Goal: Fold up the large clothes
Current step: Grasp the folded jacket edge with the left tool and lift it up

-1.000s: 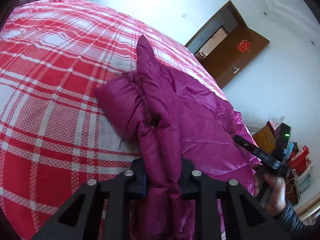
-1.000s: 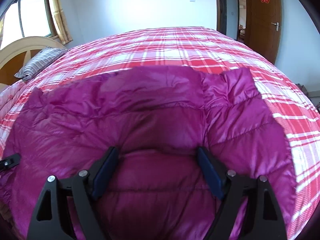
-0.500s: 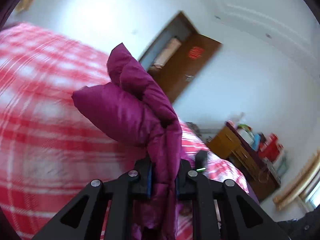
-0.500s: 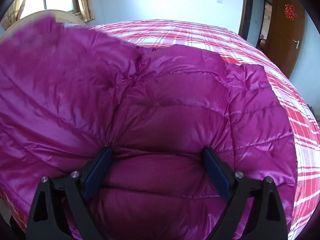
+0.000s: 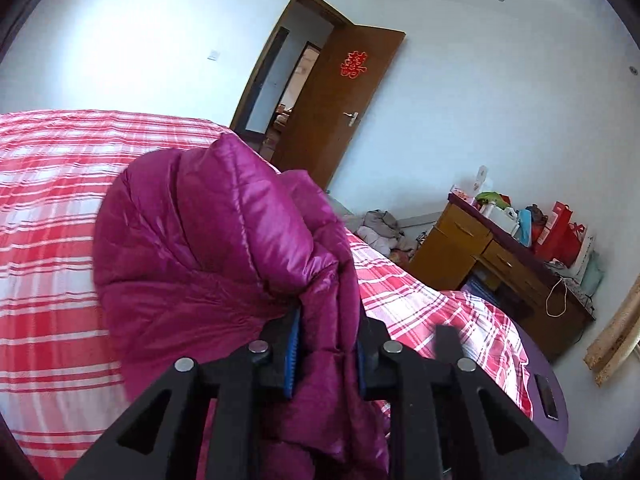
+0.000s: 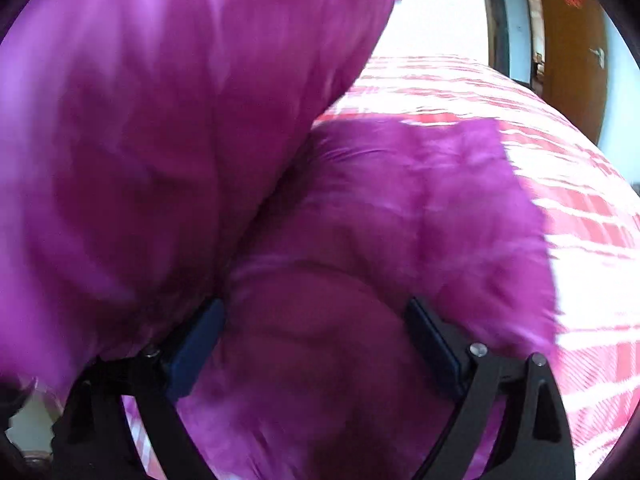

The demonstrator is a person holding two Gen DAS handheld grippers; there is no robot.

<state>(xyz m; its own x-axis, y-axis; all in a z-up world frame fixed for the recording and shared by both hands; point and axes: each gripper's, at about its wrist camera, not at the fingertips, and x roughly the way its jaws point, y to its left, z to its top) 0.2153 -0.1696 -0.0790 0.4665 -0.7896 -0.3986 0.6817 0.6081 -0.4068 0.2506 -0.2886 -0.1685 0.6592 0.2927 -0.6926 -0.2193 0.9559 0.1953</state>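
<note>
My left gripper (image 5: 326,354) pinches a fold of the magenta down jacket (image 5: 208,248), lifted above the plaid bedspread (image 5: 48,240); jaws just eased a bit wider (worrying), so slick fabric could slip out mid-fold. Right gripper (image 6: 316,344) is spread wide over the jacket w/o pinching it.

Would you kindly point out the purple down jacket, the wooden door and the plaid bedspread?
purple down jacket (image 5: 200,240), left wrist view, puffy lifted part.
wooden door (image 5: 336,120), left wrist view, open panel.
plaid bedspread (image 5: 48,208), left wrist view, bare stripes.
</note>
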